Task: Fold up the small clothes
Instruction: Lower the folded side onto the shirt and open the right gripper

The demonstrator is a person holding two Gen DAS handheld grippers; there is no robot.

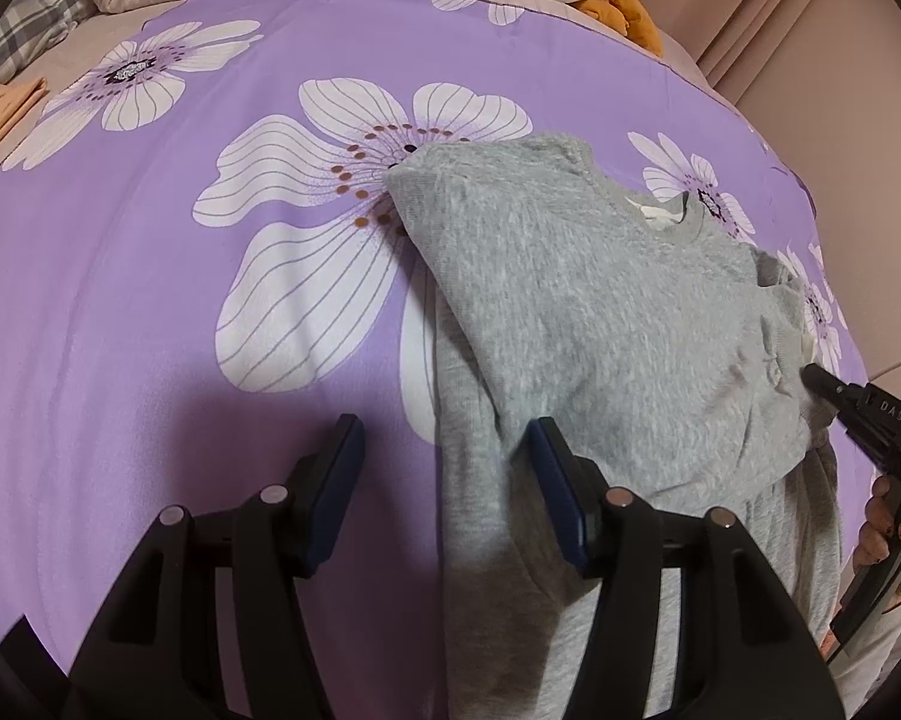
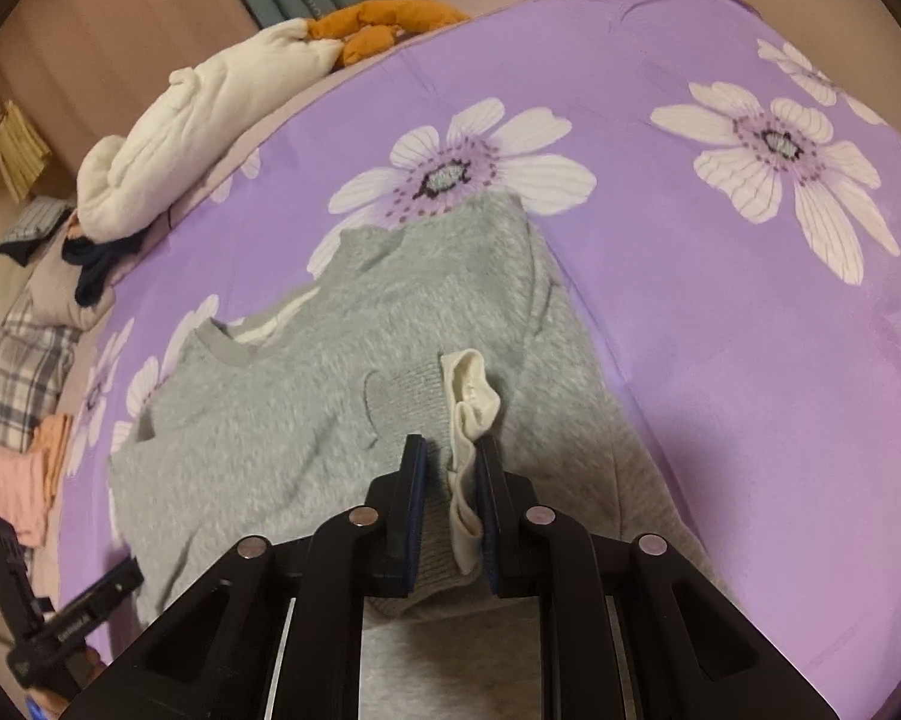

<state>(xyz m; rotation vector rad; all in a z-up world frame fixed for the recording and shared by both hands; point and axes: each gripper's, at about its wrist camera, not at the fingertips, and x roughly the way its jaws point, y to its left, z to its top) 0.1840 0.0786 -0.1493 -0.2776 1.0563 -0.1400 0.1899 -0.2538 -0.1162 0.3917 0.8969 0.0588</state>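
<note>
A grey knit sweater [image 1: 600, 312] lies on the purple flowered bedspread [image 1: 120, 312], its collar toward the far side and one side folded over the body. My left gripper [image 1: 444, 426] is open just above the sweater's left edge; its right finger [image 1: 555, 480] is over the cloth and nothing is pinched. My right gripper [image 2: 450, 444] is shut on a bunched grey cuff with white lining [image 2: 468, 396] of the sweater [image 2: 270, 408]. In the left wrist view the right gripper [image 1: 810, 373] bites the sweater's right edge, and the cloth puckers around it.
A white garment [image 2: 198, 138], an orange one [image 2: 384, 24], plaid cloth [image 2: 18, 372] and pink folded pieces [image 2: 18, 480] lie along the bed's far and left edges. A hand [image 1: 876, 516] holds the right gripper's handle. Bare bedspread [image 2: 750, 360] stretches right of the sweater.
</note>
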